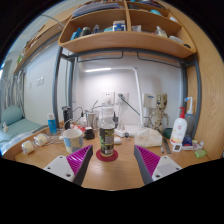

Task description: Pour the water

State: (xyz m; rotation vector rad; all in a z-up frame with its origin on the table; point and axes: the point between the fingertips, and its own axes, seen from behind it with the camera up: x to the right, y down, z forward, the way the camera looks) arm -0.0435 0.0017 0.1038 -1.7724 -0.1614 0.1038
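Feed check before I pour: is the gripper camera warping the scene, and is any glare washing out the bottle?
Gripper view: strong fisheye, shelf edges bow. Gripper view: bright wall behind, yet the bottle between the open jaws of the gripper stays readable, no glare on it. Gripper view: small desk items blur.

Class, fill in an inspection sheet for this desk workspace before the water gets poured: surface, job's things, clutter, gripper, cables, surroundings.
Surface: wooden desk, crowded along the back.
Job's things: clear bottle with a dark cap standing upright on a red coaster, between the fingers; white mug to its left.
Clutter: white spray bottle with red top, blue can, small items I cannot identify.
Gripper: gripper open, magenta pads either side of the bottle.
Cables: nothing seen clearly.
Surroundings: wooden shelf overhead, white wall behind.
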